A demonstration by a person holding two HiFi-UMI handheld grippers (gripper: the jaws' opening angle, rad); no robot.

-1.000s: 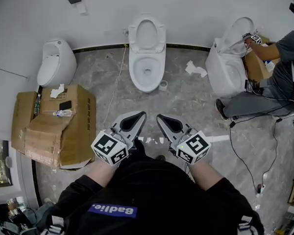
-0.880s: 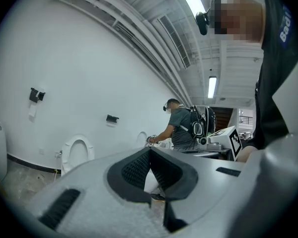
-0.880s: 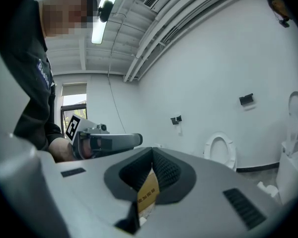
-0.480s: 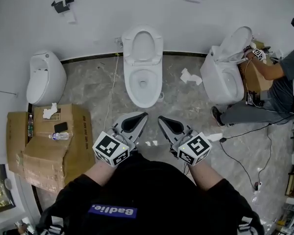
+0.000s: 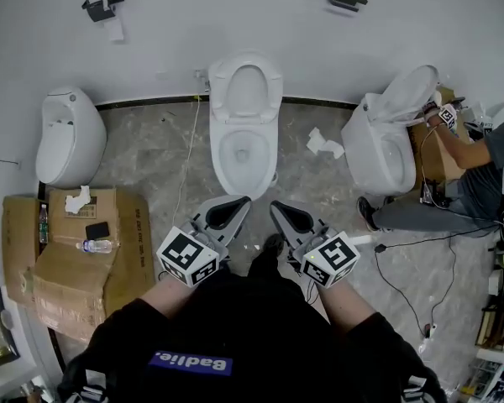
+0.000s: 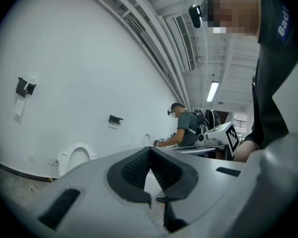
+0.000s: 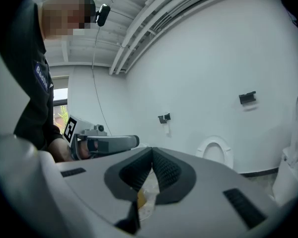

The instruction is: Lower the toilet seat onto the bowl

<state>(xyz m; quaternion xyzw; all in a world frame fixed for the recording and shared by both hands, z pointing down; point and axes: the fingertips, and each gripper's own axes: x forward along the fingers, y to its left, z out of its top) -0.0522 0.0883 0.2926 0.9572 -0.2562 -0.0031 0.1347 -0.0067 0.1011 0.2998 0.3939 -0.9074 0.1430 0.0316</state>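
Observation:
The middle toilet's white bowl (image 5: 242, 154) stands against the far wall, its seat (image 5: 245, 82) raised upright behind it. My left gripper (image 5: 244, 200) and right gripper (image 5: 274, 206) are side by side in front of me, a short way from the bowl's front and pointing toward it. Both are shut with nothing between their fingers. In the left gripper view the raised seat (image 6: 78, 155) shows far off to the left of the shut left gripper (image 6: 150, 149). In the right gripper view the seat (image 7: 216, 150) lies to the right of the shut right gripper (image 7: 152, 150).
A white wall fixture (image 5: 63, 137) stands at the left. Flattened cardboard (image 5: 67, 259) bears a bottle (image 5: 95, 245) and a phone. At the right a person (image 5: 479, 175) works on another toilet (image 5: 378, 145). Crumpled tissue (image 5: 323, 143) and cables lie on the floor.
The middle toilet has drawn nearer and lower in the head view as I moved toward it. Both grippers travelled with me and stayed shut.

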